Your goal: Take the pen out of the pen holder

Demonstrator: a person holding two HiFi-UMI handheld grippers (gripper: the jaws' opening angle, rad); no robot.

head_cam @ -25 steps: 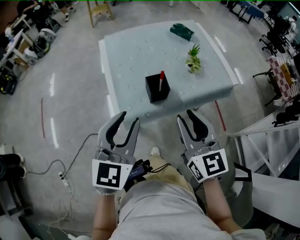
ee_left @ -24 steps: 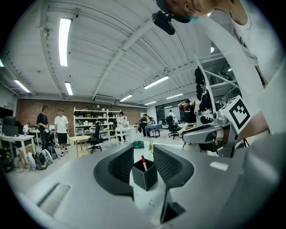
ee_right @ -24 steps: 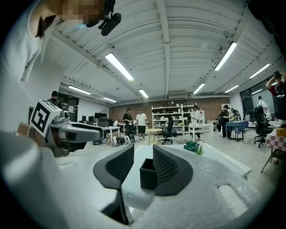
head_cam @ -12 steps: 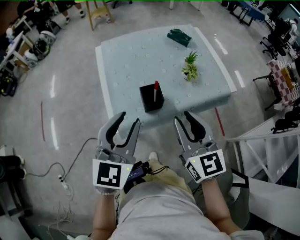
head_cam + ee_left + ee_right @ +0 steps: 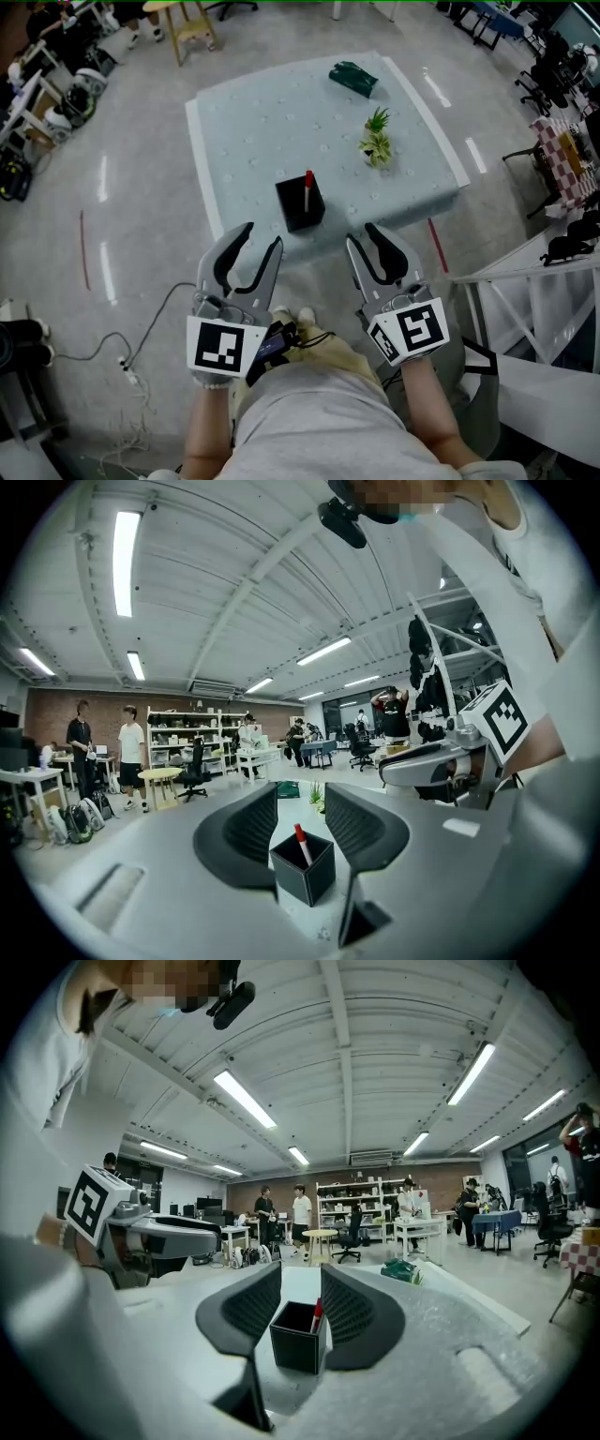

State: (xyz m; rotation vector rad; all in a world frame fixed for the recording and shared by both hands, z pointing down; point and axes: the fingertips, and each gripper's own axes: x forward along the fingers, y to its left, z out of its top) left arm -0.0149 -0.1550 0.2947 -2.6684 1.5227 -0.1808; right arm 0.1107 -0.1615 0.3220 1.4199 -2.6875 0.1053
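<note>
**Head view, read from left to right; every place is given from the pen holder (image 5: 300,203).**

- **Cable (image 5: 141,323).** It lies on the grey floor, well to the left of the pen holder and nearer the person.
- **Left gripper (image 5: 261,236).** It is held level, on the near-left side of the pen holder, close to it but apart from it. Its jaws stand wide apart and have just been opening further. The pads press on nothing. In the left gripper view the pen holder shows through the gap, beyond the tips.
- **Table (image 5: 272,122).** This pale, square surface bears the pen holder, which stands near its front edge.
- **Pen holder.** It is a black, square, open-topped box, standing upright.
- **Pen (image 5: 307,187).** It stands inside the pen holder, against the right-hand side. It leans slightly, and its red end rises above the rim. Neither gripper touches it.
- **Right gripper (image 5: 363,236).** It sits on the near-right side of the pen holder, close to it but apart from it. Its jaws are wide apart and empty. In the right gripper view the pen holder again shows through the gap, beyond the tips.
- **Plant (image 5: 375,139).** A small green plant stands on the table, beyond and to the right of the pen holder, well apart from it.
- **Dark green object (image 5: 352,78).** It lies farther beyond the pen holder, near the table's far edge. What it is cannot be told.
</note>
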